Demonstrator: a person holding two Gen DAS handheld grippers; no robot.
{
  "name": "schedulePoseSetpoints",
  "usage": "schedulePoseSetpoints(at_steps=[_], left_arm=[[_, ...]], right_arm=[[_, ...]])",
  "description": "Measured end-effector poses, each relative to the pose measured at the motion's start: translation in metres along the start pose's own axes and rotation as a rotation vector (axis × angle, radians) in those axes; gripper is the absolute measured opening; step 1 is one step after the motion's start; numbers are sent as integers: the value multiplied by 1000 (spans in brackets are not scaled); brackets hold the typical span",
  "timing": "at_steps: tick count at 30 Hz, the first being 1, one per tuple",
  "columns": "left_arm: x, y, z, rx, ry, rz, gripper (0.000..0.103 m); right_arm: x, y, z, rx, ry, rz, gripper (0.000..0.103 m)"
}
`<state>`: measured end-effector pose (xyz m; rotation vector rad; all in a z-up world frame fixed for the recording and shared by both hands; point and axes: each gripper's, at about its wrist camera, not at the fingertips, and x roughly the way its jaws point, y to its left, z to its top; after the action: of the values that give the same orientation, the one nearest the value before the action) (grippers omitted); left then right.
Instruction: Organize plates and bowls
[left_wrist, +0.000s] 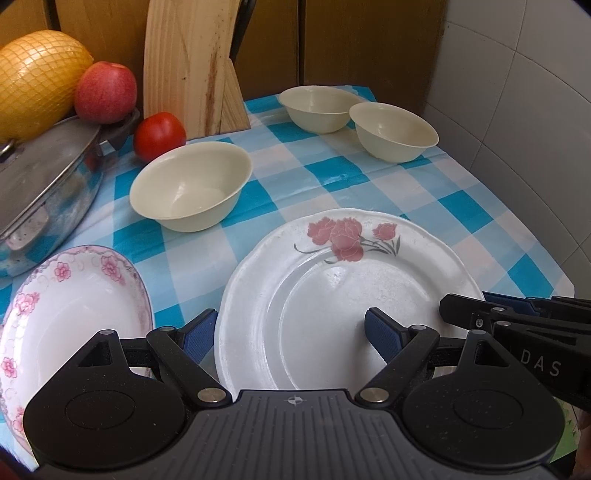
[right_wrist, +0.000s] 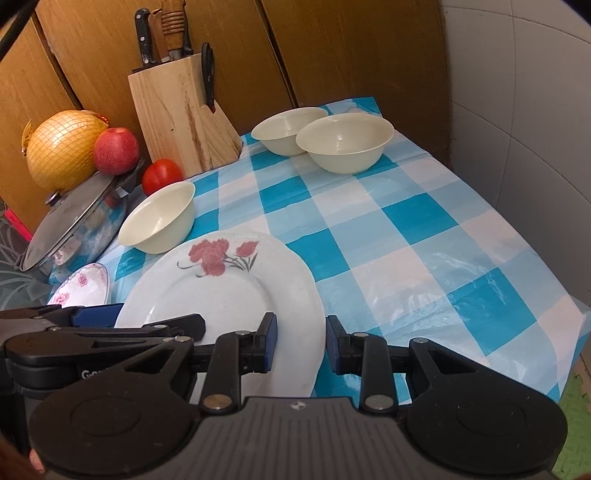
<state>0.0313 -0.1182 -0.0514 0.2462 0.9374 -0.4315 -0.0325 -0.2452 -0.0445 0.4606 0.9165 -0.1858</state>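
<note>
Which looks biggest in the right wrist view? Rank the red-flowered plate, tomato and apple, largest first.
1. red-flowered plate, clearly largest, though it is also closest to the camera.
2. apple.
3. tomato. It looks only slightly smaller than the apple, and a bowl hides its base, so this order is unsure.

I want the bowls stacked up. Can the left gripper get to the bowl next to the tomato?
Probably yes. The left gripper is open and empty, and past the flowered plate only bare cloth lies before the cream bowl. The tomato sits behind it, not in the way.
</note>
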Motion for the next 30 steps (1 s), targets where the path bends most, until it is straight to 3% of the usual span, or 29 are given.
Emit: schedulePoseSetpoints(at_steps=[30], left_arm=[[-23, 21, -22, -44, 3, 39, 89]], right_arm=[[-7, 23, -15, -67, 26, 64, 27]])
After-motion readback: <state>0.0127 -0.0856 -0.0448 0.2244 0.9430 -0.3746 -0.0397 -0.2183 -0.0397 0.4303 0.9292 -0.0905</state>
